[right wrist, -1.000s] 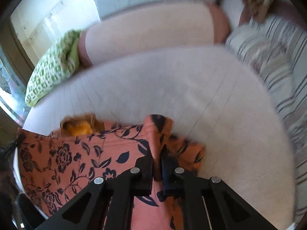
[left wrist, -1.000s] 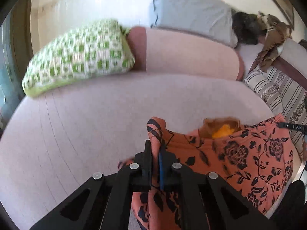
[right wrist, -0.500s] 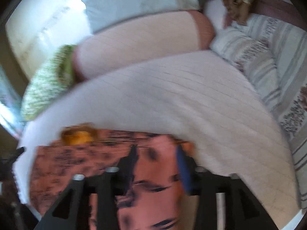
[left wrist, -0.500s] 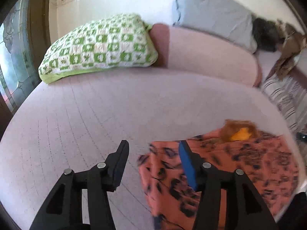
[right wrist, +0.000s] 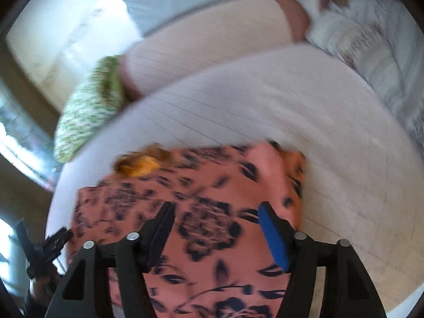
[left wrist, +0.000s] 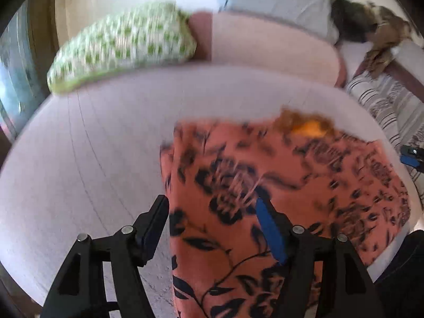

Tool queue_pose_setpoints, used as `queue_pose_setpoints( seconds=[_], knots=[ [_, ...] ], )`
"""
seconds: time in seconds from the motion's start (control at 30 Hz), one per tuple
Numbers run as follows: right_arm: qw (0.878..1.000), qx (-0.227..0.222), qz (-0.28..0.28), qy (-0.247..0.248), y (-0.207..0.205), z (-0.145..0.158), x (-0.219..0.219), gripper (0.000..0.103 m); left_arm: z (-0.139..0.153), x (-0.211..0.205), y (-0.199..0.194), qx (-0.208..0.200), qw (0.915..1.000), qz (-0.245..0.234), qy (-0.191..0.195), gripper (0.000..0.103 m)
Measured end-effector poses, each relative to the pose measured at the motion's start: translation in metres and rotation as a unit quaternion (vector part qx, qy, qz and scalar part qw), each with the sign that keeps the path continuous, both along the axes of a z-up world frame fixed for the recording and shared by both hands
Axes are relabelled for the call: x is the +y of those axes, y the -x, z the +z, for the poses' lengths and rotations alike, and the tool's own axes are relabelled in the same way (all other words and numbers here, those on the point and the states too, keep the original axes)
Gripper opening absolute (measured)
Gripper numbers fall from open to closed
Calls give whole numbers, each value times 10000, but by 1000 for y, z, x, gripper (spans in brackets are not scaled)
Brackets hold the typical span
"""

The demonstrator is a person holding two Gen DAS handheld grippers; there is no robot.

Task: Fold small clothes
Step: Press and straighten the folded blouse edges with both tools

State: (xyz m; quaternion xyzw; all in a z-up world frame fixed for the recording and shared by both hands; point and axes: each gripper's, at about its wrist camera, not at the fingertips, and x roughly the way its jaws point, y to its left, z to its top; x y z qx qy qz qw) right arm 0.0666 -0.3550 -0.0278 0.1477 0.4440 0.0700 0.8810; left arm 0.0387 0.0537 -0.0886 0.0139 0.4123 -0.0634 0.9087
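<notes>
Just one floral garment [left wrist: 278, 185] beneath two open claws.

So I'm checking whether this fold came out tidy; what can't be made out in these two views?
- Orange floral garment: motion blur in both views smears its pattern and fold edges; the near end is cut off by the bottom edge and gripper frames.
- Yellow-orange patch at its far edge: too blurred to identify.
- Right gripper in the left wrist view: only a tip shows at the edge.
- Dark heap behind the pillows: blurred.
</notes>
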Motion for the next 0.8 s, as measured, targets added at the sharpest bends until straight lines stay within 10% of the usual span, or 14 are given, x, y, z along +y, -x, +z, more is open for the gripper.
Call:
queue_pose_setpoints(
  seconds=[0.1,0.2,0.47,0.6,0.8],
  knots=[
    [9997,169,86,-166,-7,-20,-6,79,1,-5,12,-229,9995,-187,103,78],
    [9958,799,-355,-263,-15,-69,-25,76,-42,-5,8,590,9981,-83,-158,78],
    [9977,169,118,-647,-60,-21,-19,76,9,-10,22,-171,9990,-335,237,78],
    [9902,886,-555,-928,-99,-83,-54,79,-45,-19,13,698,9972,-236,133,78],
    [9973,108,-281,-671,-43,-19,-22,79,0,-28,38,2,9989,-465,92,78]
  ],
)
